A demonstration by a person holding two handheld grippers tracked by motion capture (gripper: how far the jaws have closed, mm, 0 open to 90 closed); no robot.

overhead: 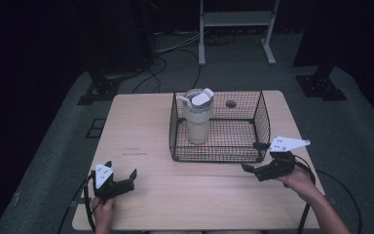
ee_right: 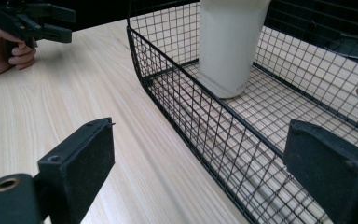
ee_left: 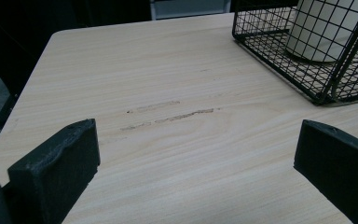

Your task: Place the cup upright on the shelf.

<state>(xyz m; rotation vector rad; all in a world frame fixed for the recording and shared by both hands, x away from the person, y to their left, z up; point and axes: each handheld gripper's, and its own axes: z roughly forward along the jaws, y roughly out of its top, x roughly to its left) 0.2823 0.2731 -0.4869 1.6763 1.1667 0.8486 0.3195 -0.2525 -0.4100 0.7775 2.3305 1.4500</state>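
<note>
This looks like a lab or recording studio rather than a home. A plain wooden table stands alone on grey carpet, ringed by black curtains that shut out the room. Loose cables run across the floor, black stand bases sit at either side, and a white metal frame stands behind.
</note>
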